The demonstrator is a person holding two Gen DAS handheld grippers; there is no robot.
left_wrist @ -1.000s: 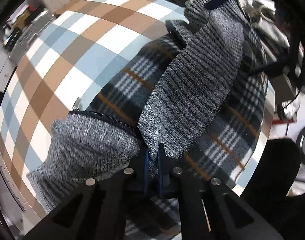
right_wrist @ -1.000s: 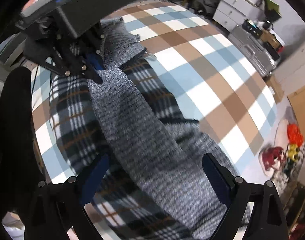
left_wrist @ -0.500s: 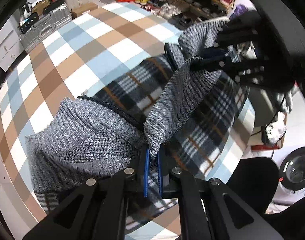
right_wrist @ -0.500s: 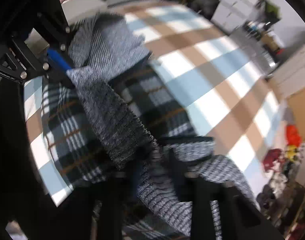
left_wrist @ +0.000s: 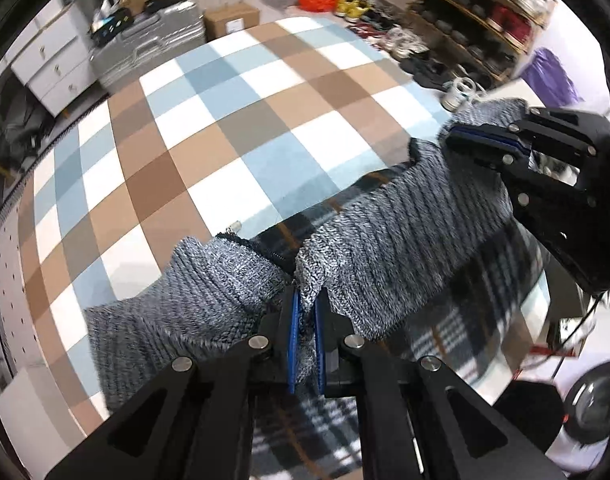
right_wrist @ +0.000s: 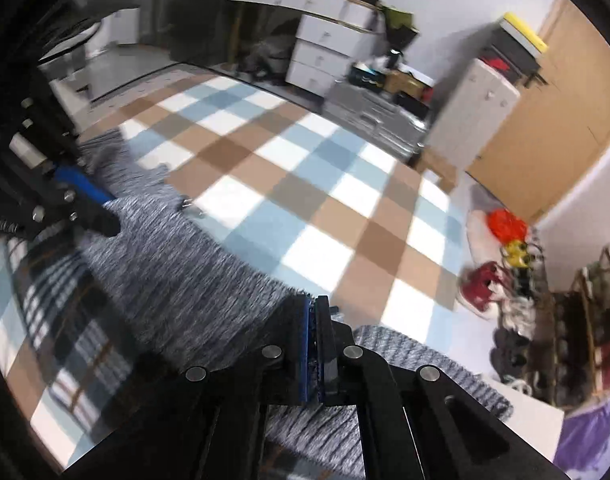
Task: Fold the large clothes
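A grey knit zip-up jacket (left_wrist: 405, 236) with a dark plaid lining (left_wrist: 457, 328) lies on the checked table. My left gripper (left_wrist: 307, 300) is shut on a fold of the grey knit near the zipper edge. My right gripper (right_wrist: 313, 308) is shut on another edge of the same knit (right_wrist: 177, 276). In the left wrist view the right gripper (left_wrist: 485, 142) holds the far end of the knit strip, stretched between both grippers. In the right wrist view the left gripper (right_wrist: 89, 204) shows at the left, on the knit.
The table carries a blue, brown and white checked cloth (left_wrist: 233, 128). Around it stand white drawers (left_wrist: 49, 68), a silver suitcase (left_wrist: 145, 48), cardboard boxes (left_wrist: 231, 20) and a shoe rack (left_wrist: 485, 12). A wooden door (right_wrist: 545, 128) is at the right.
My right gripper has closed on the knit edge after being open a second ago. Both grippers have lifted and pulled the knit taut, toward the table's near side.
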